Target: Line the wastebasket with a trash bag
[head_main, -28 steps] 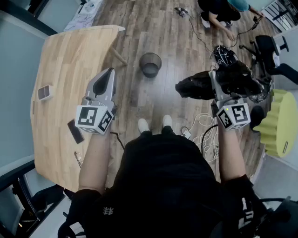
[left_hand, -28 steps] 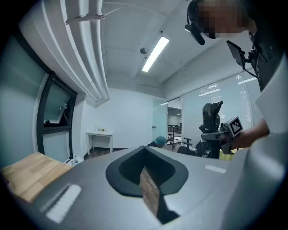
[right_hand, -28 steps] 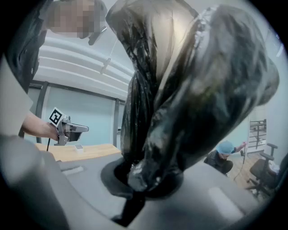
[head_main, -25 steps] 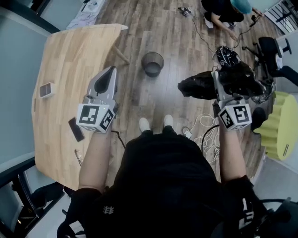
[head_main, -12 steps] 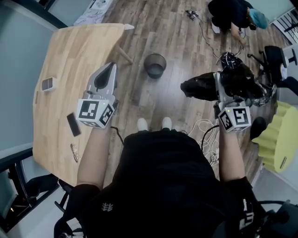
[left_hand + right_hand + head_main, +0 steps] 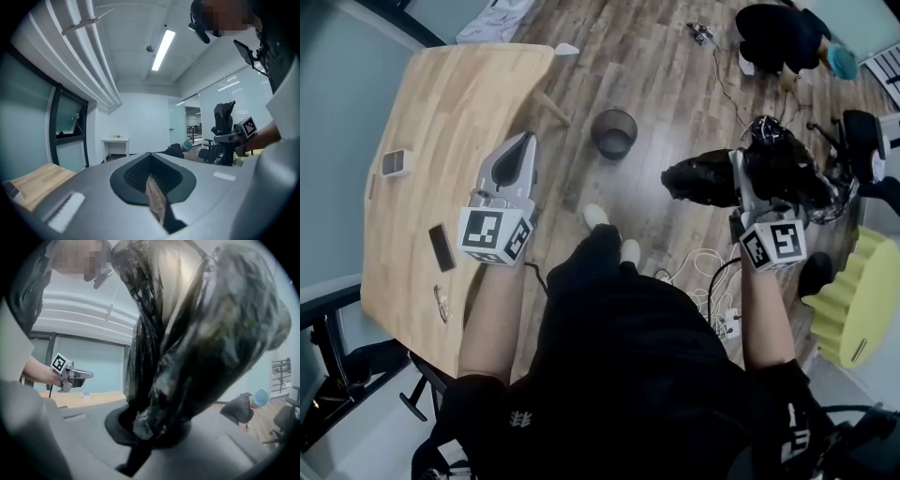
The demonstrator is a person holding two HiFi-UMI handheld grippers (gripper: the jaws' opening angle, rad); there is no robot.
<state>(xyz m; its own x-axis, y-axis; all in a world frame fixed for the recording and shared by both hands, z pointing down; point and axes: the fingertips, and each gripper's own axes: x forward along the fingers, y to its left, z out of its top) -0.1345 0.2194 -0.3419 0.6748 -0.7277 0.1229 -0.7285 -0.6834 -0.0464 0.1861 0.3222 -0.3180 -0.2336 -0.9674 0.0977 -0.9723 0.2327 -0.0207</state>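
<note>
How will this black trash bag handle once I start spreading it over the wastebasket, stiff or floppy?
Likely floppy: the trash bag is crumpled and bunched where the right gripper clamps it. Probably light, as thin film bulging out loosely. Its glossy surface looks slippery, so it may slide from a loose pinch.

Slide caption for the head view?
Right tongs grip black trash bag; left tongs shut, empty; wastebasket on floor ahead.
</note>
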